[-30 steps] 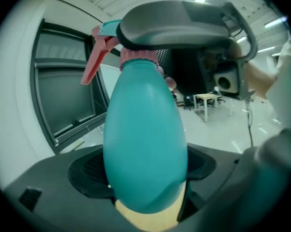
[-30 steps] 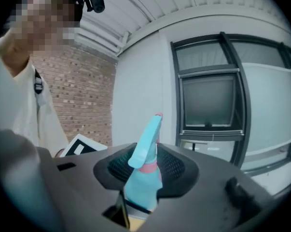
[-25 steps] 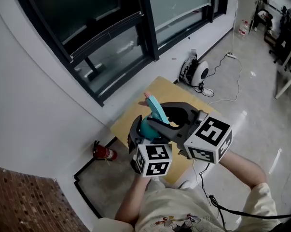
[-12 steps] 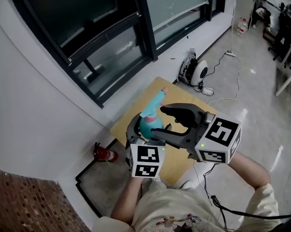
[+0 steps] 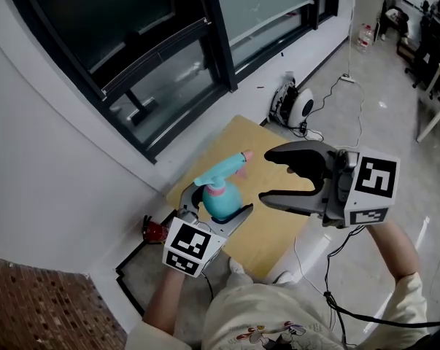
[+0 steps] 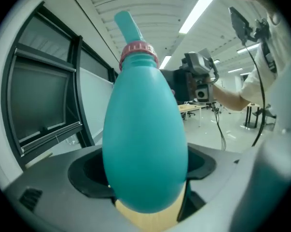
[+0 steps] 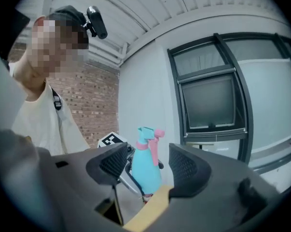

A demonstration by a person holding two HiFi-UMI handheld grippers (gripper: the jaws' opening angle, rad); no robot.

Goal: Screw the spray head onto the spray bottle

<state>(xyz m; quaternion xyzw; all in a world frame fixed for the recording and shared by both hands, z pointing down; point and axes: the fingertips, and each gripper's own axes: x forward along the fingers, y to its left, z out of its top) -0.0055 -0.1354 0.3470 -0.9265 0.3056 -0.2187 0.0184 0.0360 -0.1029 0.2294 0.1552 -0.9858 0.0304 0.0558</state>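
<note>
Head view shows left gripper (image 5: 221, 216) pinching the spray bottle (image 5: 221, 201), spray head (image 5: 221, 168) seated, at nine o'clock from right gripper (image 5: 268, 175), whose empty jaws are opening. Incomplete threading could let the head work loose.

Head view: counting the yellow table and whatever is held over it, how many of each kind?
Grey two-jaw grippers: 2 (left gripper clamps the bottle; right gripper, jaws opening, holds nothing)
Teal plastic spray bottle with pink collar: 1
Yellow wooden table: 1
Total: 4

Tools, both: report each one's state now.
Left tool: shut on the bottle.
Right tool: jaws opening, nothing between them.
</note>
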